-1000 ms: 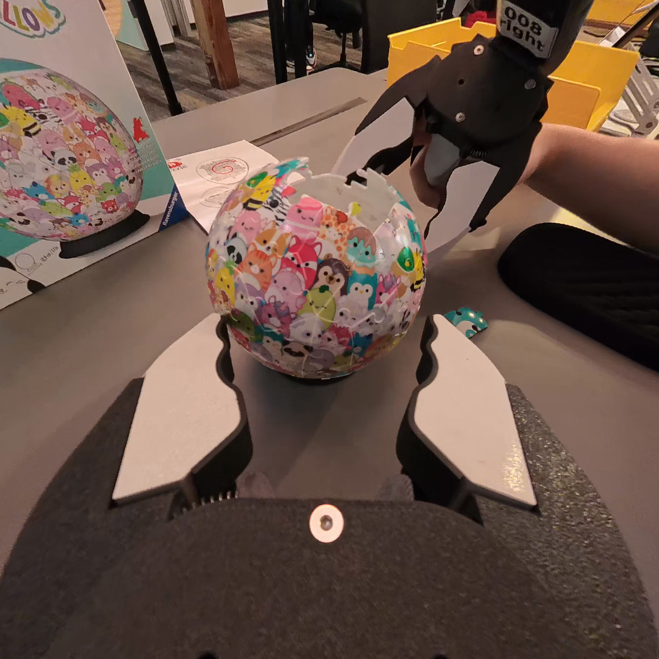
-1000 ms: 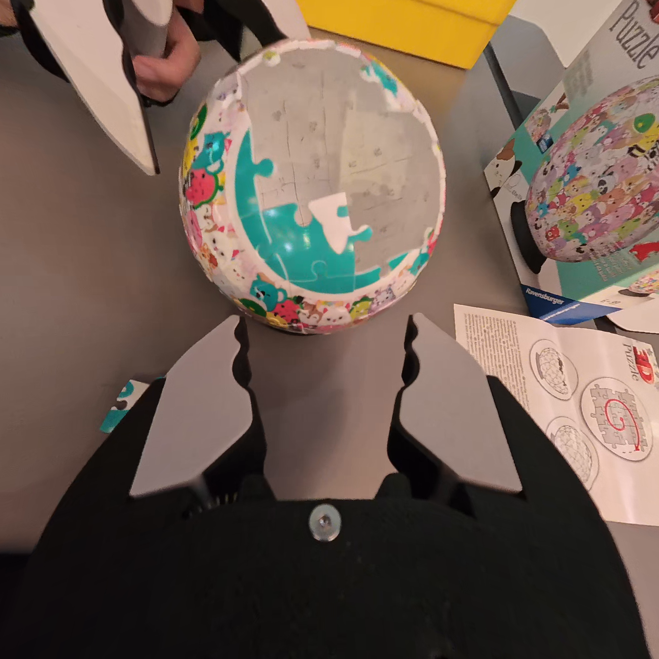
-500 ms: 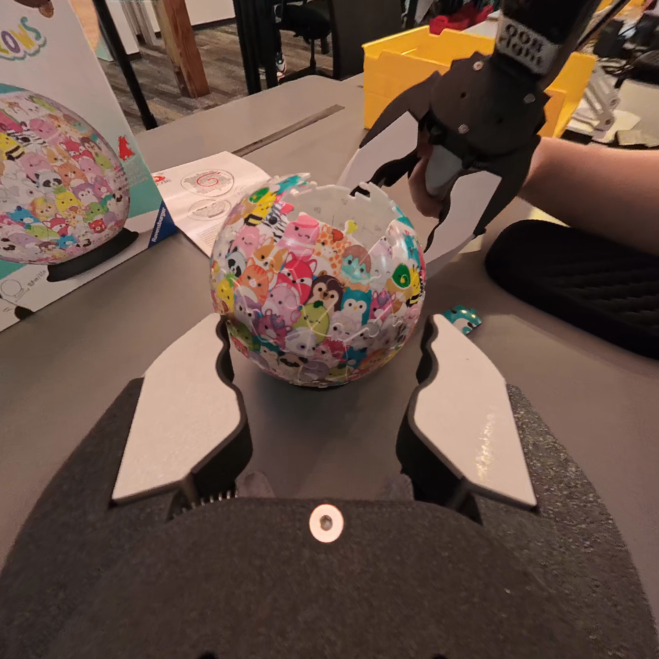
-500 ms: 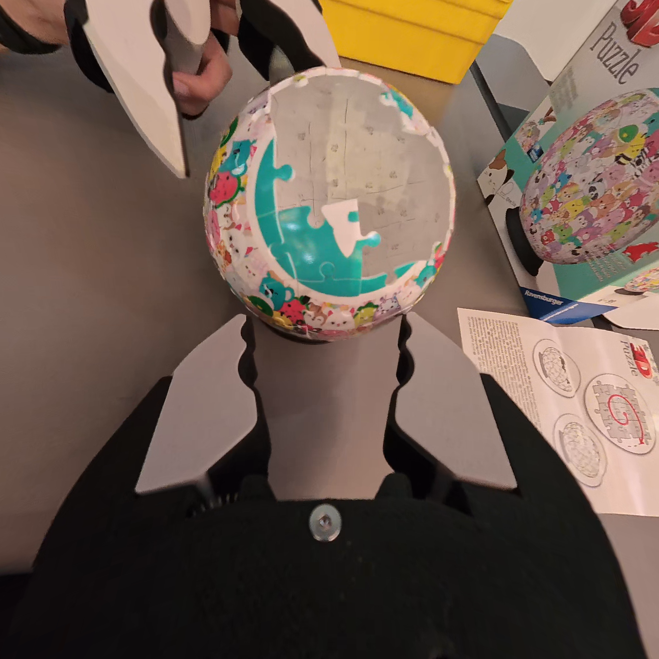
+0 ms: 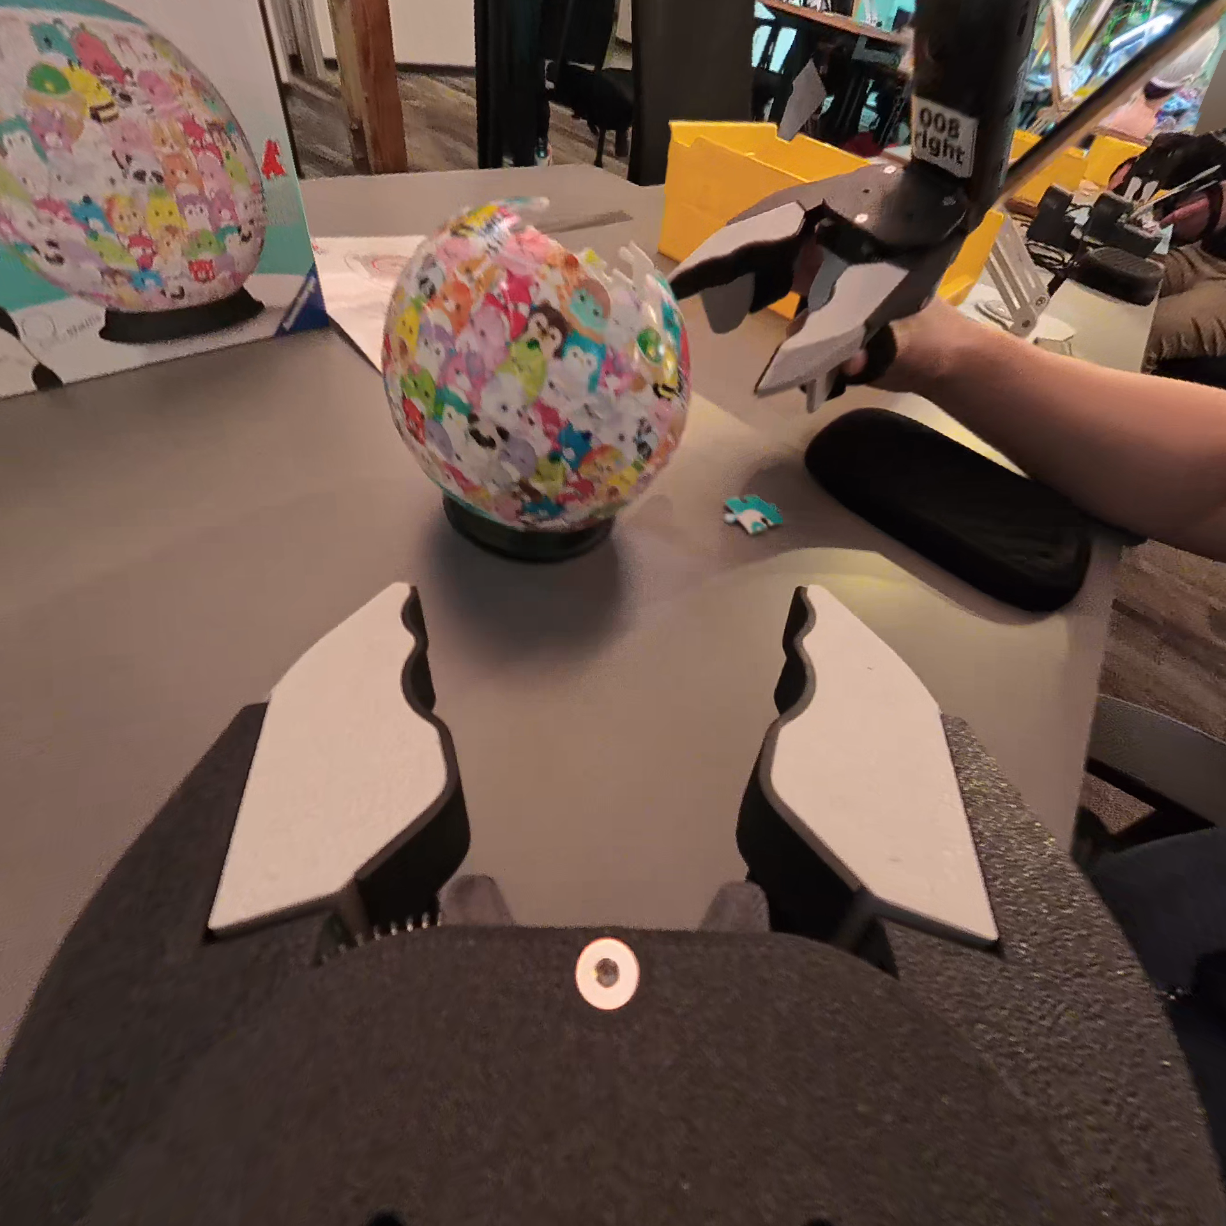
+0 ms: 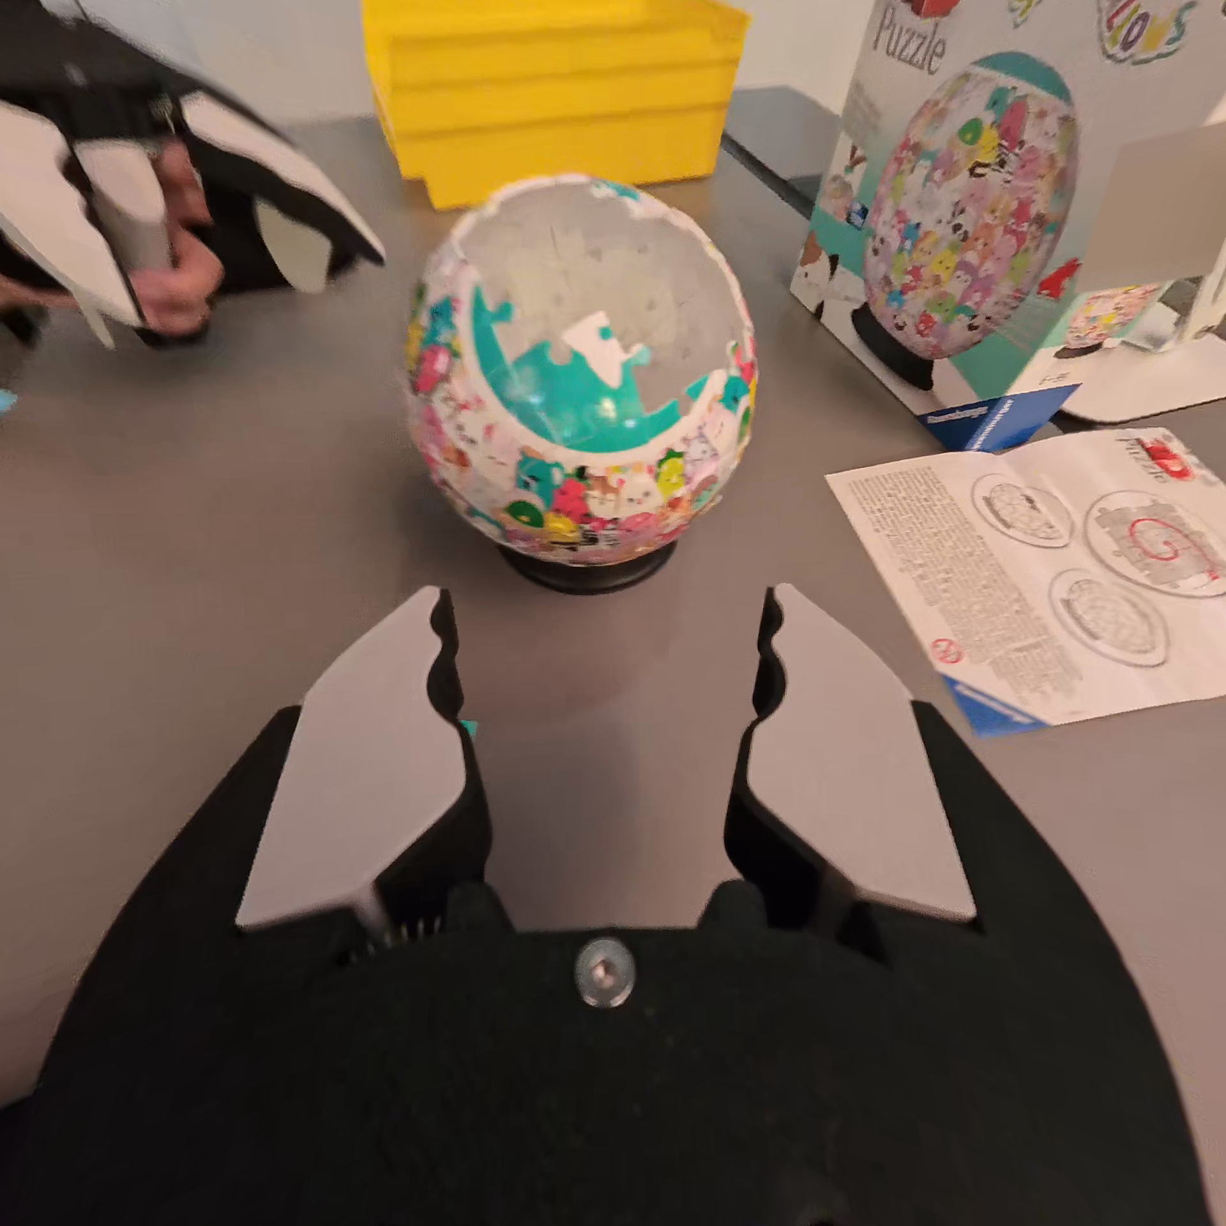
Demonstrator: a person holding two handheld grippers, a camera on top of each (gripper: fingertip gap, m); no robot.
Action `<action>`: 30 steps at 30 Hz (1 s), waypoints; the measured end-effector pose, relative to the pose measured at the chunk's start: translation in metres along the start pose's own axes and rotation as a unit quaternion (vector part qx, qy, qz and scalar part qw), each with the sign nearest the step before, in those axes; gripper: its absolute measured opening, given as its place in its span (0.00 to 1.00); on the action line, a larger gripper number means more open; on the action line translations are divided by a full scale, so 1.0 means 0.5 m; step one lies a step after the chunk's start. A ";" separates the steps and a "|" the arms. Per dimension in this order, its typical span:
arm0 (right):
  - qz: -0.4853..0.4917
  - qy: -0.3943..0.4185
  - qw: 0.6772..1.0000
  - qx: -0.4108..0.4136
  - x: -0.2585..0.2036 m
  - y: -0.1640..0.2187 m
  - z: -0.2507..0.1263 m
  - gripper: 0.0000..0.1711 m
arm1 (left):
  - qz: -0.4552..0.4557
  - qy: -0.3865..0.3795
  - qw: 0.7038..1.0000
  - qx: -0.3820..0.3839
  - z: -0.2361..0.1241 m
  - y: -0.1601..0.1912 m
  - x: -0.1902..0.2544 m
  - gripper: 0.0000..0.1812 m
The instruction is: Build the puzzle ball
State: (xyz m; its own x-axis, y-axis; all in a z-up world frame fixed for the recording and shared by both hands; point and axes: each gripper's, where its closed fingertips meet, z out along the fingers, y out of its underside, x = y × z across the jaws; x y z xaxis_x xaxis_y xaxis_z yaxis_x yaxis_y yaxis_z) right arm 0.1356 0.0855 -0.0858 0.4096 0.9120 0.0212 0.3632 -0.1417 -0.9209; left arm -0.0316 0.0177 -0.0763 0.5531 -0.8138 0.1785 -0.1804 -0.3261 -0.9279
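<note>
The colourful puzzle ball (image 5: 534, 391) stands on a black ring stand (image 5: 527, 537) on the grey table. Its top is open; the right wrist view looks into the hollow (image 6: 584, 345), where teal pieces and one white piece lie inside. A loose teal puzzle piece (image 5: 753, 514) lies on the table right of the ball. My left gripper (image 5: 607, 597) is open and empty, well short of the ball. My right gripper (image 6: 604, 594) is open and empty, just short of the stand; it also shows in the left wrist view (image 5: 743, 345), beside the ball's upper right.
The puzzle box (image 5: 133, 192) stands at the left, also in the right wrist view (image 6: 982, 219). An instruction sheet (image 6: 1041, 564) lies beside it. Yellow bins (image 6: 557, 93) stand behind the ball. A black pad (image 5: 949, 504) lies under a person's forearm (image 5: 1061, 424). My left tips are about 20 cm from the loose teal puzzle piece (image 5: 753, 514), my right tips only 7 cm.
Both grippers have pulled back and away from the ball, which now looks smaller and farther off in both views. Both stay open and empty.
</note>
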 end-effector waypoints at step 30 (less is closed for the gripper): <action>0.051 0.114 0.990 -0.061 -0.018 0.035 0.004 0.51 | 0.114 -0.030 0.982 -0.150 0.053 0.048 -0.234 0.63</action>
State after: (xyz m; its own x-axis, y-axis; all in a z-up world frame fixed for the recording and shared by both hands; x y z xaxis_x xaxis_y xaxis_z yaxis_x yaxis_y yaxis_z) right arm 0.1366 0.0758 -0.1028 0.6232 0.7815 0.0305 0.4030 -0.2874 -0.8689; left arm -0.0791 0.1180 -0.1284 0.5163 -0.8550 -0.0499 -0.5305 -0.2736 -0.8023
